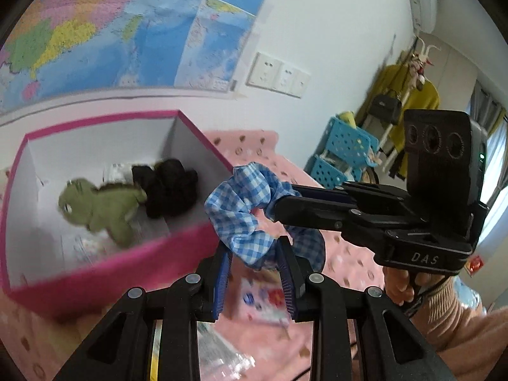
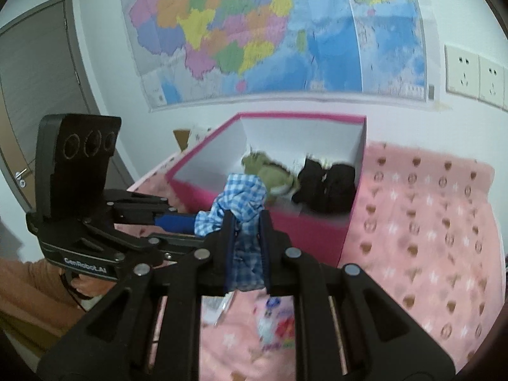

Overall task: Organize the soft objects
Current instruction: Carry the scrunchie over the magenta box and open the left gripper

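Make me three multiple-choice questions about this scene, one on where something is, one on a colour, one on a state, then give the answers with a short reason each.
1. Where is the green plush toy?
A. Inside the pink box
B. On the pink blanket outside the box
C. Between the left gripper's jaws

2. What colour is the checked scrunchie?
A. Red and white
B. Blue and white
C. Solid black

3. How is the scrunchie held?
A. By the left gripper only
B. By neither gripper
C. By both grippers at once

Answers:
1. A: the toy lies on the white floor of the pink box, beside a black soft item.
2. B: its fabric shows a blue and white check in both views.
3. C: the left gripper and the right gripper each have their jaws shut on the fabric, which is off the pink blanket.
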